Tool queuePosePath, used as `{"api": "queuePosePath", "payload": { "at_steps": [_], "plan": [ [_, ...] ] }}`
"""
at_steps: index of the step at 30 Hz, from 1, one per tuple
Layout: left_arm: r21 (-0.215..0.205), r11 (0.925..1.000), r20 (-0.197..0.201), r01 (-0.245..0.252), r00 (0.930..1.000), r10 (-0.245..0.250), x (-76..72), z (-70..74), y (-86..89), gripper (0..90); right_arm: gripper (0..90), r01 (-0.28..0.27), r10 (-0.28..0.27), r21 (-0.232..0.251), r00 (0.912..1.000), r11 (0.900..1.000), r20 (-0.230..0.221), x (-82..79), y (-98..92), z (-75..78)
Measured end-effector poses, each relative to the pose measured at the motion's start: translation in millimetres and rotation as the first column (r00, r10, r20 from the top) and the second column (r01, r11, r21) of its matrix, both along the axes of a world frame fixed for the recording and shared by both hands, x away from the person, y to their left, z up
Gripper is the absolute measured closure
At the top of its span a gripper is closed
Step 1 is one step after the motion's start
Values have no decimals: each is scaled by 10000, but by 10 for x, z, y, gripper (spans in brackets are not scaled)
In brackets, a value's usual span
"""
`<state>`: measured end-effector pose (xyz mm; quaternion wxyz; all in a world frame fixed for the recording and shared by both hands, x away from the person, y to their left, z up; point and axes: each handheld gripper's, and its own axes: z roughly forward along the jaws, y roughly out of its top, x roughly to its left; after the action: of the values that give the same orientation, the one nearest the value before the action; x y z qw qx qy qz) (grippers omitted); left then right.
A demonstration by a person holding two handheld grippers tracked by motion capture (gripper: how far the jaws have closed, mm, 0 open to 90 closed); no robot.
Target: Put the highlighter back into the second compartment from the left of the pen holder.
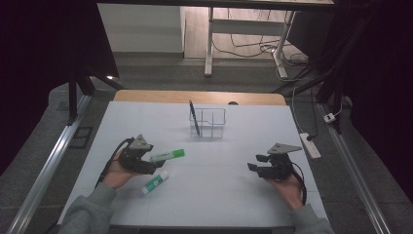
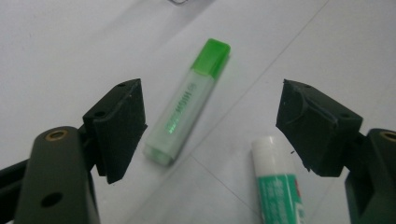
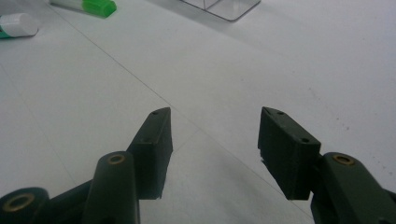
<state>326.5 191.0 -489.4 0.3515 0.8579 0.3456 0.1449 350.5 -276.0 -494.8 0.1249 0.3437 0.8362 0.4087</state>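
Print runs along the green highlighter's (image 2: 187, 105) pale barrel, too blurred to read. The glue stick's (image 2: 279, 186) green label carries lettering, also not legible.

On your table (image 1: 219, 195), the highlighter (image 1: 167, 155) lies at the left, with the glue stick (image 1: 155, 182) just nearer you and close beside it, the two apart. Your left tool (image 2: 210, 126) sits right by both, its jaws either side of the highlighter's near end. Farther back, near the middle, stands the organizer (image 1: 209, 123) with a pen (image 1: 194, 118) upright in its left compartment. Your right tool (image 1: 258, 163) is well off to the right.
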Motion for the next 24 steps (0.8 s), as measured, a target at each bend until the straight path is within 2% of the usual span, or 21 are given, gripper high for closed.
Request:
{"api": "queuePosePath", "payload": {
  "at_steps": [4,7,9,14,17,21,24],
  "plan": [
    [129,9999,-117,92,9999,-91,134,5,-49,244,445,-20,20,-30,10000,10000,17,3,7,-1],
    [239,9997,-289,81,9996,-74,231,-22,-65,246,444,-41,42,127,9999,9999,-93,16,16,-13],
    [335,9994,-392,122,9992,-109,285,-38,-69,249,443,-74,74,26,9999,10000,-126,21,23,-23],
    [566,9981,-542,249,9983,-219,361,-67,-76,262,442,-45,44,-52,9999,10000,-159,23,16,-37],
    [942,9947,-536,416,9979,-367,392,-82,-100,272,442,3,-4,-47,9999,10000,-168,22,9,-35],
    [1227,9901,-618,687,9962,-615,434,-77,-116,293,441,5,-6,-32,9998,10000,-201,24,15,-38],
    [1487,9844,-828,935,9932,-819,466,-79,-132,308,440,9,-10,-60,9998,10000,-185,22,17,-35]
  ]
}}
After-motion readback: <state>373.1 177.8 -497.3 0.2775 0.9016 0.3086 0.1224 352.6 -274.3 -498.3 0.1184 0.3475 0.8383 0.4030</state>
